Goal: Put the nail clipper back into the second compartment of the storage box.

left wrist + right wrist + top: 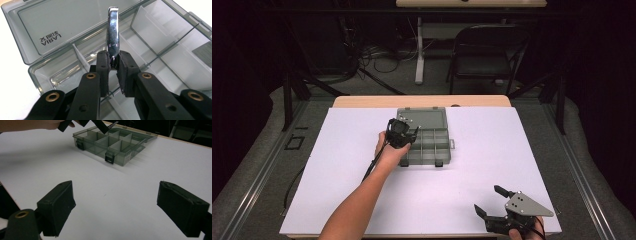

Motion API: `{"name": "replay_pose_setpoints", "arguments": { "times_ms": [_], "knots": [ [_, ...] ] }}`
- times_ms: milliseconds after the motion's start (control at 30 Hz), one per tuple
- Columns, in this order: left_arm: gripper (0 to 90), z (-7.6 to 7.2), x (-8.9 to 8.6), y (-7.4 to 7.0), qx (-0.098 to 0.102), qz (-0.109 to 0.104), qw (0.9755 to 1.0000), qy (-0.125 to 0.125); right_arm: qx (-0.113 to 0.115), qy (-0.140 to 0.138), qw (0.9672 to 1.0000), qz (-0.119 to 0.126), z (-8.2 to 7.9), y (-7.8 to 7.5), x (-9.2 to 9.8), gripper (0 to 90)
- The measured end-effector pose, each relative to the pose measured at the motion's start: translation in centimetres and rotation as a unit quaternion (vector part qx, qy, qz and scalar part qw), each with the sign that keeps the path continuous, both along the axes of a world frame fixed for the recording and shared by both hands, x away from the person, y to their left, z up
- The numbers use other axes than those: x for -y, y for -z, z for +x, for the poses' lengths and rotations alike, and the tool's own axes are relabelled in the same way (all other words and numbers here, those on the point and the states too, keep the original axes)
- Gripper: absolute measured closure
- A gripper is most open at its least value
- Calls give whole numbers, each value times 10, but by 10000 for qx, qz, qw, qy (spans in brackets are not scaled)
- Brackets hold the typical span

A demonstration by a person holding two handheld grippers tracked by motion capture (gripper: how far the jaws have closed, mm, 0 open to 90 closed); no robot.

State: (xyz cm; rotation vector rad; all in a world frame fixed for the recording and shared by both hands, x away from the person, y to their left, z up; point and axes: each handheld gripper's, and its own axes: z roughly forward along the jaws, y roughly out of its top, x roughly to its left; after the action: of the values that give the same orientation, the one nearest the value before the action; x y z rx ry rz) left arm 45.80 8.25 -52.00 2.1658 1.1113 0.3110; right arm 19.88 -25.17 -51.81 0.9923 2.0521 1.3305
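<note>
Chromed steel, narrow and flat: a nail clipper (pixel 113 32) pinched at its butt end by the left gripper (pixel 113 66), blade end pointing away toward twelve o'clock in the left gripper view. Held above the open organizer box (pixel 426 137), over the divided tray with the smoky lid (pixel 62 22) lying back at about eleven o'clock. Seen from the high view, hovering at the box's nine o'clock edge, near the table's middle.

Probably light and rigid, but slick on its polished faces; likely to pivot or slide if squeezed only at the tip of the pads. Best taken across the flat sides near the middle, or at the butt as now, with the rubbery pads (pixel 102 65) bearing on both faces. No fragility to fear from a short drop into a compartment, though bouncing off a thin divider seems possible.

Jaws of the left gripper nearly together, clamped on the clipper with only its thickness between them.

Down at five o'clock on the white table (pixel 362 200), the right gripper (pixel 490 202): jaws spread wide, nothing between them, touching nothing, well apart from the box.
</note>
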Motion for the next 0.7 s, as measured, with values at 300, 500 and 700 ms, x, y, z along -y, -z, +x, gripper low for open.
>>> {"name": "replay_pose_setpoints", "arguments": {
  "times_ms": [300,500,700],
  "knots": [
    [585,-2,-3,-6,127,-145,9998,-67,14,4,10000,-15,0,0,0,138],
    [462,-2,-3,-7,215,-113,9997,-62,14,4,10000,-7,0,0,0,138],
    [418,-4,-4,-11,363,-69,9993,-29,11,9,10000,-2,0,0,0,138]
  ]
}}
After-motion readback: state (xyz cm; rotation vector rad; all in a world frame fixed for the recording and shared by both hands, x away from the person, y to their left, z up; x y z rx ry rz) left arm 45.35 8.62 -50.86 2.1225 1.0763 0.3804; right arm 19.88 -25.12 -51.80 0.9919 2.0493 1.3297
